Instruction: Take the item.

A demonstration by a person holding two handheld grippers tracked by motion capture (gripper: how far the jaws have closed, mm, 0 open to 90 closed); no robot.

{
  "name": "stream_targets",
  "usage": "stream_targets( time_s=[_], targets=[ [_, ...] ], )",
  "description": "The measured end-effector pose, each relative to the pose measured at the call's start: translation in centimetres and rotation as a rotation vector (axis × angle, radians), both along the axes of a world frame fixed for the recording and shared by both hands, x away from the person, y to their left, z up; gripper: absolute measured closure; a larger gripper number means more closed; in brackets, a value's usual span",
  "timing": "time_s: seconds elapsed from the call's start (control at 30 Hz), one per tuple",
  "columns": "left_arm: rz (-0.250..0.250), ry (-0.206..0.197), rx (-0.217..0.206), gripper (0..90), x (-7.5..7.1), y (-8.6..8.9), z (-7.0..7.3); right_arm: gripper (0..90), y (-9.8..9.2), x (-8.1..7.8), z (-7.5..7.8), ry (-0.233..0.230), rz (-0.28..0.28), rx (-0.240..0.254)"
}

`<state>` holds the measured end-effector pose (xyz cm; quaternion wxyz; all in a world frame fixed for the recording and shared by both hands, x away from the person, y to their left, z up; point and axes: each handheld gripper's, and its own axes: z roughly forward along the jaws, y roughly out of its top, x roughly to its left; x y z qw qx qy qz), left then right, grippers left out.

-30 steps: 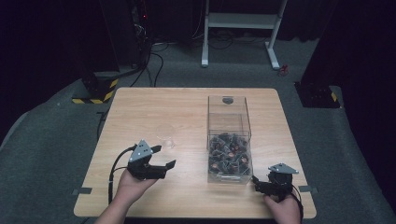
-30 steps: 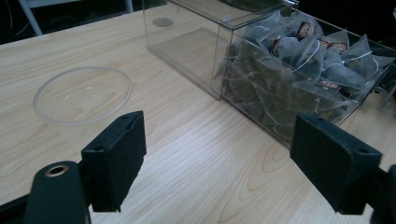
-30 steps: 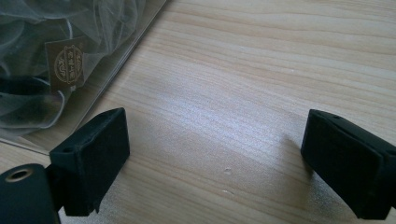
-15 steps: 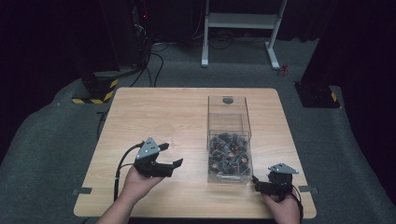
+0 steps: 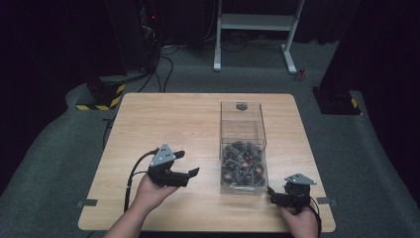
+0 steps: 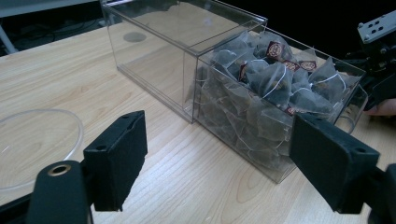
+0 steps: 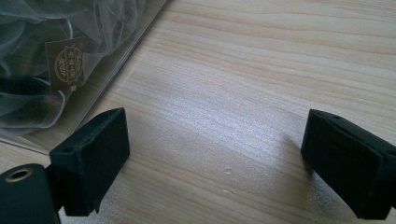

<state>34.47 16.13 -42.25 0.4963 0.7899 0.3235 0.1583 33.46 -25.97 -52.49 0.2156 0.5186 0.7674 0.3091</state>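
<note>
Clear box (image 5: 242,130) of tea bags (image 5: 242,161) on wooden table (image 5: 168,124).
Left gripper (image 5: 190,167) faced the box, jaws wide, empty; right gripper (image 5: 270,195) sat beside its near corner, jaws wide.

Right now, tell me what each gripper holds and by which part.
Nothing is held. The left gripper and right gripper are both open, beside the clear box of tea bags.

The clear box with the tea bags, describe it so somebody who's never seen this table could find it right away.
On the wooden table, look right of centre: a long clear plastic box runs away from the person. Its near half is packed with dark pyramid tea bags, its far half bare; it lies between the left gripper and right gripper.
</note>
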Motion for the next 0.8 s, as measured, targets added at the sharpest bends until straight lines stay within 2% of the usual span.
stream_targets(
  time_s=[0.47, 0.8],
  targets=[
    [-0.027, 0.001, -0.01, 20.5, 0.3, -1.0, 0.3, 7.6, 0.0, 0.0, 0.0, 0.0, 0.0, 0.0],
    [-0.053, -0.006, -0.013, 21.2, 0.7, -2.0, 1.1, 7.6, 0.1, 0.0, 0.0, 0.002, -0.004, 0.002]
  ],
)
